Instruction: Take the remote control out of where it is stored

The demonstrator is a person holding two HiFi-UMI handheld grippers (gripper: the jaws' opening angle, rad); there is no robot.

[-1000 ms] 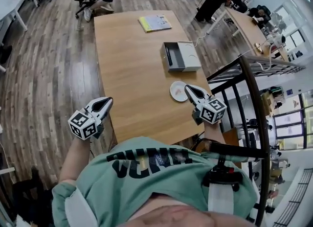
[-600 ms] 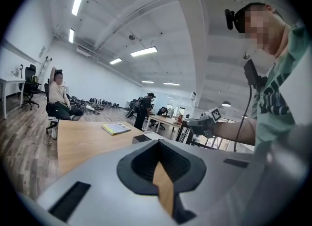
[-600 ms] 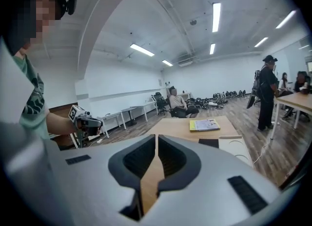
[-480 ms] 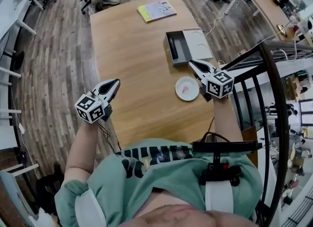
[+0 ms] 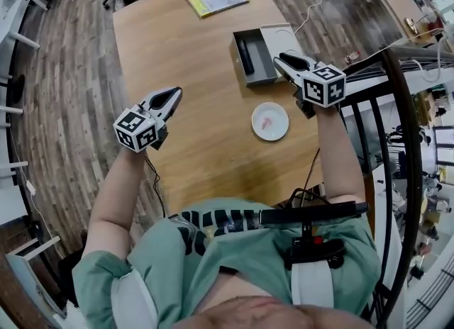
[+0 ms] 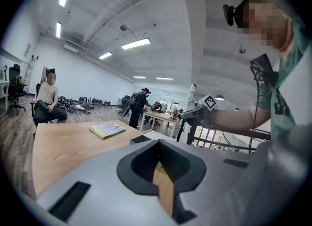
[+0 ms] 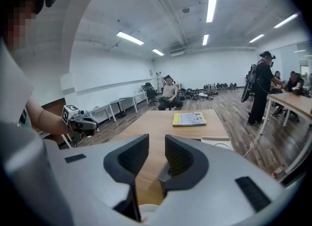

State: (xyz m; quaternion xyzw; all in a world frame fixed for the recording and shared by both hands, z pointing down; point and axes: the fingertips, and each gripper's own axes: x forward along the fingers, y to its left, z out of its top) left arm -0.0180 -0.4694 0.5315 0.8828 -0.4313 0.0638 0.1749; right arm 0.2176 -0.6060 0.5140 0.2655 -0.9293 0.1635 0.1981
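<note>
The slim black remote control [image 5: 245, 57] lies in the open tray of a shallow grey box [image 5: 282, 40] on the smooth wooden table [image 5: 184, 44]; its buttons are too small to make out. My right gripper [image 5: 284, 58] has moved forward to the box's near edge, and its ribbed dark pads have just been opening, with nothing between them. My left gripper [image 5: 173, 94] has also moved forward, pads together and empty. A round white saucer [image 5: 270, 121] sits nearby.
</note>
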